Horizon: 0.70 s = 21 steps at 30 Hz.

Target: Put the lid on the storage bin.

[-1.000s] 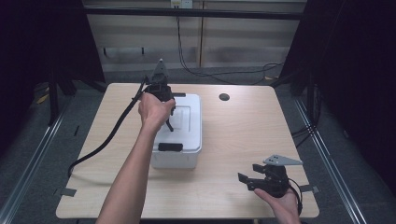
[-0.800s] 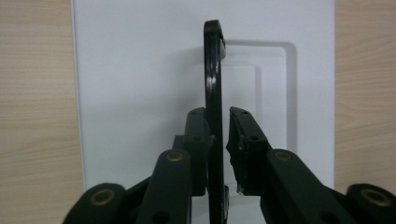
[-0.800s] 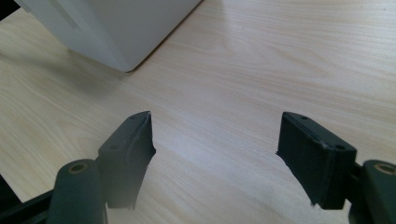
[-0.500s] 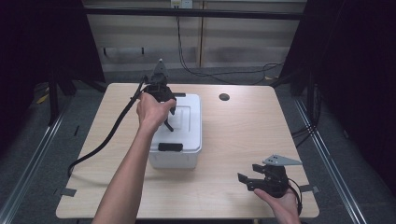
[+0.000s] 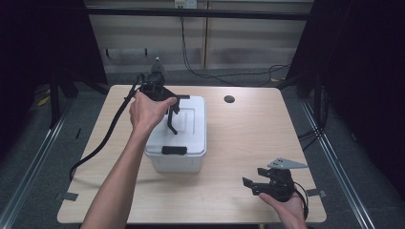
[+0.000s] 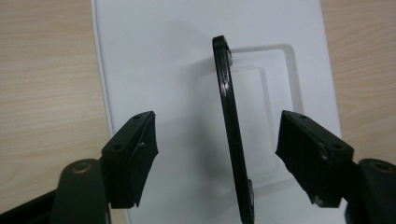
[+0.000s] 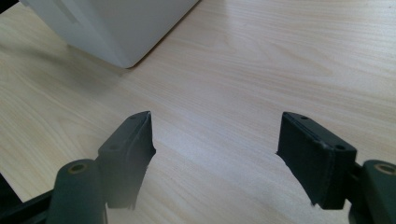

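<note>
- Near the table's (image 5: 239,143) far-left corner, the white box (image 5: 177,143) carries a raised black handle (image 6: 229,126) — it stands between the left gripper's (image 6: 217,158) spread jaws, untouched.
- Centre, then pinch the handle squarely.
- Right gripper (image 7: 217,161) — spread, empty, near-right edge.

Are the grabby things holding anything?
No. The left hand-held gripper is open around the box's raised black handle without touching it. The right hand-held gripper is open over bare table.

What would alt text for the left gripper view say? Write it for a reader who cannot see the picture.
The open left gripper looks straight down on a white box lid, with the lid's black handle standing upright between the two black jaws and touching neither. Light wooden table shows along both sides of the lid.
</note>
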Motion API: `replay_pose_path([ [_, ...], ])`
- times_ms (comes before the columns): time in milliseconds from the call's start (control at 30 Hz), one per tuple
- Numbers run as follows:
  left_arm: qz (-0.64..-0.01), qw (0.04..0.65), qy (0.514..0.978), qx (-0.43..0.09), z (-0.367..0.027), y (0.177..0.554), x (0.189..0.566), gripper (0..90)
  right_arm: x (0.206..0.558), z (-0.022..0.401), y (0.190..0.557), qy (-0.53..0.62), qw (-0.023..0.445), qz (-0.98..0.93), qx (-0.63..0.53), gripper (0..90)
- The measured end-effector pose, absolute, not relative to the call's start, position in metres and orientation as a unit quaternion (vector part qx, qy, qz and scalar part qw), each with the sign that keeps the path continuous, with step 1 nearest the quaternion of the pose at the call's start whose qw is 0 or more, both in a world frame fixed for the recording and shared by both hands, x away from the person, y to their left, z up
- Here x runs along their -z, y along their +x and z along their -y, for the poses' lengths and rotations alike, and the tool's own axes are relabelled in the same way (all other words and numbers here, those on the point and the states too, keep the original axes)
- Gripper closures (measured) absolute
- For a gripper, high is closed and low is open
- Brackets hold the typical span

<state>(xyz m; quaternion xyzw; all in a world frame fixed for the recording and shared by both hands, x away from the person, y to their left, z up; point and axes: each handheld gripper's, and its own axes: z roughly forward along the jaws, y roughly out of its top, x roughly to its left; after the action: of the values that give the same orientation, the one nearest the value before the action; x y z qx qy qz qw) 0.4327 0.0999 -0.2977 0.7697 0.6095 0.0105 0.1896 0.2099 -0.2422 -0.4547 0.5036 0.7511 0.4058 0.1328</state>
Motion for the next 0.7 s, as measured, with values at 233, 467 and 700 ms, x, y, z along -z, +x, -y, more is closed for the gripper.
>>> replay_pose_path([
  [233, -0.582, 0.205, 0.787, -0.017, -0.106, 0.429, 0.294, 23.8, 0.455, 0.242, 0.21, 0.503, 0.133, -0.751, -0.406, 26.4],
  [467, -0.549, 0.259, 0.794, 0.01, -0.138, 0.425, 0.297, 20.0, 0.455, 0.242, 0.21, 0.502, 0.135, -0.752, -0.405, 26.4],
  [700, -0.527, 0.278, 0.803, -0.005, -0.162, 0.418, 0.297, 22.5, 0.455, 0.242, 0.21, 0.505, 0.135, -0.751, -0.403, 26.4],
])
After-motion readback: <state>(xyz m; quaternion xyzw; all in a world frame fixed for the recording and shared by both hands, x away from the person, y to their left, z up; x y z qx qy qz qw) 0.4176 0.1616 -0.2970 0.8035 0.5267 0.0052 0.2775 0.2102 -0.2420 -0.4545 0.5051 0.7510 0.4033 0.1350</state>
